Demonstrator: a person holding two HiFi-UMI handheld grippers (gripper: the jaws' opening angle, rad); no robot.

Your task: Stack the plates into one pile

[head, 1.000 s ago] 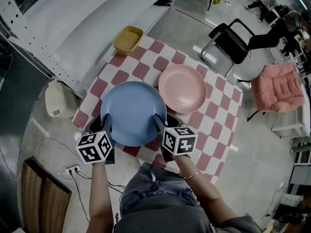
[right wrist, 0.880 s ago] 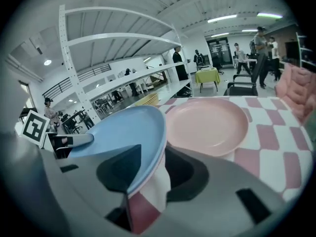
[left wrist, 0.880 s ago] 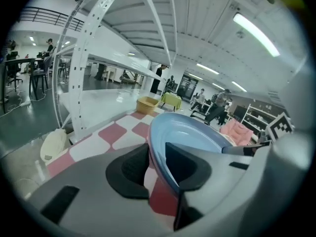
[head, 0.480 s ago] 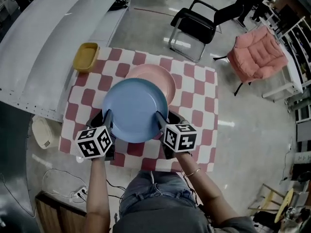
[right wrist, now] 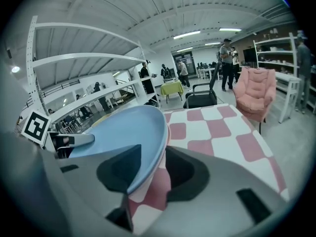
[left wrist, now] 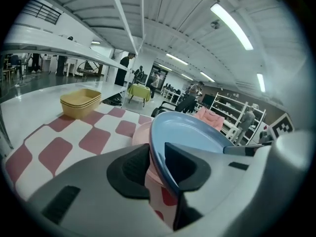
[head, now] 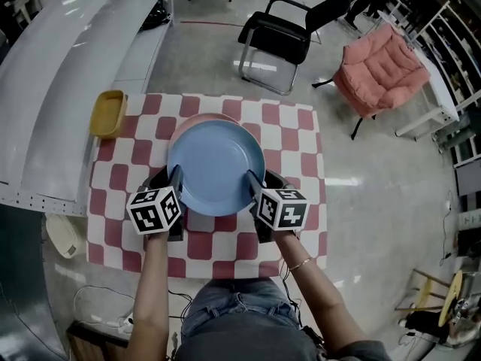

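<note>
A blue plate [head: 216,168] hangs above the checkered table, gripped by its rim on both sides. My left gripper [head: 174,177] is shut on the plate's left rim, my right gripper [head: 252,180] on its right rim. The left gripper view shows the blue plate [left wrist: 190,132] wedged between the pads of the left gripper [left wrist: 157,164], whose jaws have just tightened slightly. In the right gripper view the blue plate [right wrist: 118,132] sits tilted between the right gripper's [right wrist: 148,169] pads. A pink plate [head: 188,124] lies on the cloth directly underneath, only its far-left rim showing; the pink plate [left wrist: 140,132] peeks out below the blue one.
The red-and-white checkered cloth [head: 301,149] covers a small table. A yellow tray [head: 107,113] sits at its far left corner. A long white counter [head: 45,89] runs along the left. Beyond the table stand a black chair [head: 282,36] and a pink armchair [head: 379,66].
Both grippers carried the blue plate to the right, from beside the pink plate to over it. The pink plate is now almost fully covered. Both grips have held.
</note>
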